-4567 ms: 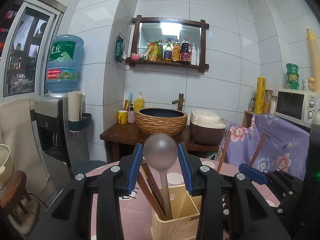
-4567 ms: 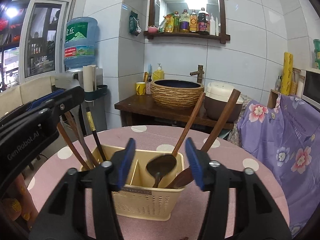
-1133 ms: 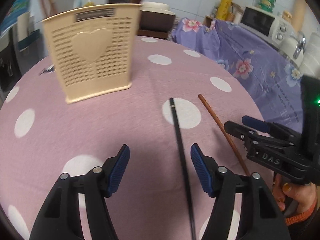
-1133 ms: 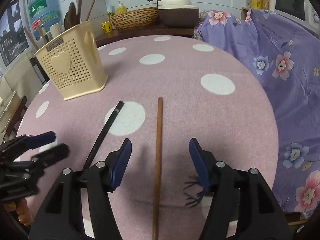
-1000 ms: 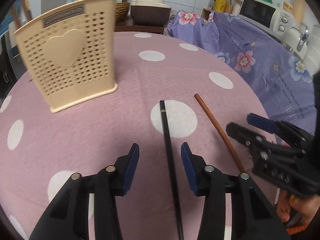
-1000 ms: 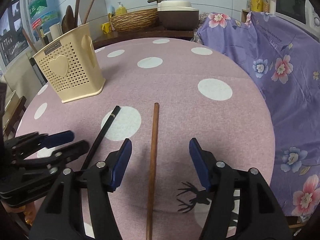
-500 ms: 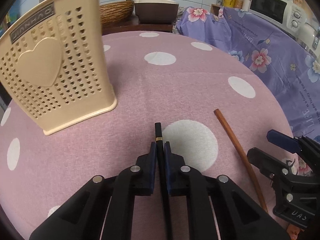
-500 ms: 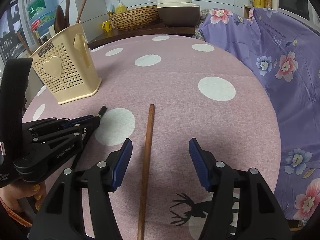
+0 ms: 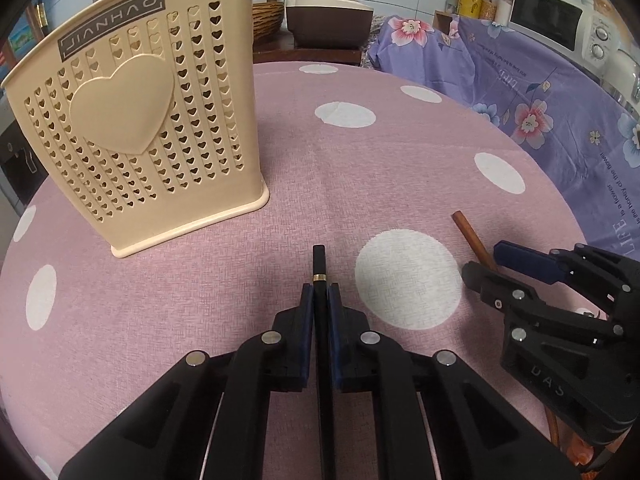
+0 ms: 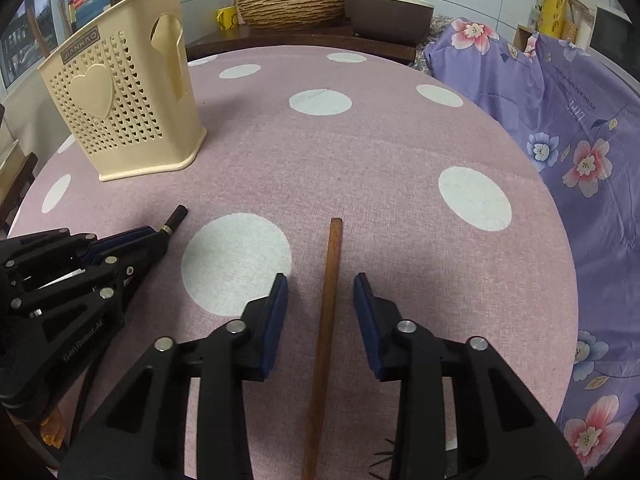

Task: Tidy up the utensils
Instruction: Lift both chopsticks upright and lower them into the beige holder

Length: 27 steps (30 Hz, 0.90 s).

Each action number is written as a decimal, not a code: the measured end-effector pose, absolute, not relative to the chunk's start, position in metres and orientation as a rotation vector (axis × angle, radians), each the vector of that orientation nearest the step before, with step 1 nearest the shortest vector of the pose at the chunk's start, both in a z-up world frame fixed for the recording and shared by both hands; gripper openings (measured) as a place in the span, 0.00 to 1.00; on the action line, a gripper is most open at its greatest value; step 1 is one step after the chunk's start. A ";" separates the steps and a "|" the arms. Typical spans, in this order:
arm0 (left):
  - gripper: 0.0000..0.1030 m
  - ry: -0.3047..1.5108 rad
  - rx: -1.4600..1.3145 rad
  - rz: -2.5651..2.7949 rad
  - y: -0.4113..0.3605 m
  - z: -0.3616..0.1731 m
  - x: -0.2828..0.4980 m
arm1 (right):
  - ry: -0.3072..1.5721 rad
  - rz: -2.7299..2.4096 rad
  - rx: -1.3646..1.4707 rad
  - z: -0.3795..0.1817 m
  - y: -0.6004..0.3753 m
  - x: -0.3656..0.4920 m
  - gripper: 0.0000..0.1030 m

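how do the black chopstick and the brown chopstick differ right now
The black chopstick is near-black with a gold band; the brown chopstick is plain reddish wood. The left gripper is shut on the black chopstick, while the brown chopstick lies untouched between the right gripper's closing jaws. Both lie on the pink dotted tablecloth, ends toward the cream utensil basket.

The left gripper (image 9: 320, 294) pointed steeply down at the tabletop (image 9: 360, 184), its pads clamped on a black chopstick (image 9: 319, 264). Beside it, the right gripper (image 10: 320, 296) was closing, its pads not yet touching the brown chopstick (image 10: 332, 264) between them.
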<state>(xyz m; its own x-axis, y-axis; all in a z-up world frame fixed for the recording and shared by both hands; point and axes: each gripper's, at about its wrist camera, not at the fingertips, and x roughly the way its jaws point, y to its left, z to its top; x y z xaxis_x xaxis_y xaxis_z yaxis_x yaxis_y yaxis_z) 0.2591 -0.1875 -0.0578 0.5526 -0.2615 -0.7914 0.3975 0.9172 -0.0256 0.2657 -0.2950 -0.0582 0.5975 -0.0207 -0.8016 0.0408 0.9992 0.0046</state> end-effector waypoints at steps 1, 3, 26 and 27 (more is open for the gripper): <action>0.08 0.906 0.164 -0.392 -0.187 -0.058 0.260 | 0.929 -0.031 0.018 -0.058 -0.293 0.267 0.21; 0.08 0.904 0.164 -0.391 -0.187 -0.058 0.260 | 0.928 -0.021 0.007 -0.058 -0.289 0.268 0.12; 0.08 0.826 0.060 -0.404 -0.159 -0.023 0.244 | 0.829 0.076 0.060 -0.026 -0.265 0.248 0.08; 0.08 0.806 0.050 -0.410 -0.155 -0.015 0.239 | 0.805 0.090 0.067 -0.017 -0.262 0.244 0.08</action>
